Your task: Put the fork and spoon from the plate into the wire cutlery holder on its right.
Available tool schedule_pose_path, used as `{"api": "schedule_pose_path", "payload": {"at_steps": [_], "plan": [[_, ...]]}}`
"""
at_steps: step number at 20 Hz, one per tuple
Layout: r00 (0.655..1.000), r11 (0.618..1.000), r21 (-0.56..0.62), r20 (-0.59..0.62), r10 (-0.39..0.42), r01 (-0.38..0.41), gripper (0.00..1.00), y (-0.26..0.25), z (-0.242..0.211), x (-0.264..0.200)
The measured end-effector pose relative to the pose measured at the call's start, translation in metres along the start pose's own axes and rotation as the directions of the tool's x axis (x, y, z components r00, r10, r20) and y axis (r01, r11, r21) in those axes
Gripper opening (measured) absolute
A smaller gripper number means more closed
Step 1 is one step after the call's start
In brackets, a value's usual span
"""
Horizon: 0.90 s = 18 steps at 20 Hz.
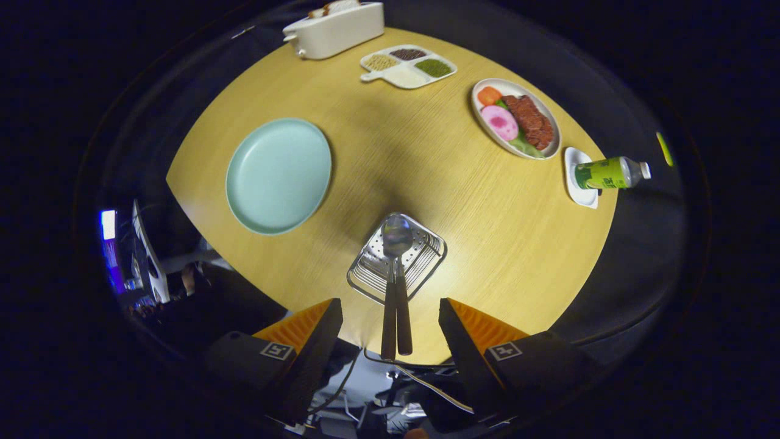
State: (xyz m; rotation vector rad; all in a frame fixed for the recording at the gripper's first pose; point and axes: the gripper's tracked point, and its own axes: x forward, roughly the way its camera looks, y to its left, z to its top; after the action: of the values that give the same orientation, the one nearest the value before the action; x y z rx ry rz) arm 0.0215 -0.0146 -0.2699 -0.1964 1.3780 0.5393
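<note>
Now the claw (390, 332) is wide open and holds nothing. Its two fingers stand apart, one on each side of two dark handles. Both handles stick up out of the wire cutlery holder (397, 259), which sits near the close edge of the counter (426, 164), just ahead of the fingers. The spoon (397, 236) shows its round bowl on top; the second handle is likely the fork (389, 317). Both long handles point straight back at the claw. The green plate (279, 175) sits bare to the left of the holder. I think the job looks done, so the claw only needs to pull back.
</note>
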Motion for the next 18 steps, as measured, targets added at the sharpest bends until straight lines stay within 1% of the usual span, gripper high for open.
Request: {"api": "schedule_pose_path", "payload": {"at_steps": [1,2,3,4,5,6,7,9,12,13,14,16,18], "plan": [[0.996,0.998,0.059,0.084,-0.021,0.016,0.99,-0.003,0.005,-0.008],[0.985,0.993,0.117,0.164,-0.052,0.033,0.99,-0.007,0.009,-0.017],[0.966,0.983,0.172,0.239,-0.100,0.059,0.99,-0.015,0.013,-0.028],[0.938,0.972,0.220,0.310,-0.153,0.086,0.99,-0.023,0.017,-0.043],[0.902,0.956,0.268,0.373,-0.215,0.117,0.99,-0.031,0.021,-0.055],[0.847,0.937,0.321,0.452,-0.279,0.137,0.99,-0.037,0.029,-0.073],[0.809,0.927,0.346,0.497,-0.314,0.148,0.99,-0.039,0.032,-0.084],[0.701,0.899,0.394,0.587,-0.405,0.190,0.99,-0.053,0.038,-0.116],[0.503,0.856,0.444,0.693,-0.516,0.266,0.99,-0.069,0.040,-0.175],[0.442,0.845,0.450,0.720,-0.534,0.289,0.99,-0.071,0.033,-0.191],[0.390,0.839,0.452,0.745,-0.541,0.301,0.99,-0.070,0.026,-0.205],[0.315,0.846,0.445,0.790,-0.525,0.295,0.98,-0.057,0.015,-0.221],[0.234,0.838,0.459,0.816,-0.529,0.294,0.98,-0.055,0.002,-0.236]]}}
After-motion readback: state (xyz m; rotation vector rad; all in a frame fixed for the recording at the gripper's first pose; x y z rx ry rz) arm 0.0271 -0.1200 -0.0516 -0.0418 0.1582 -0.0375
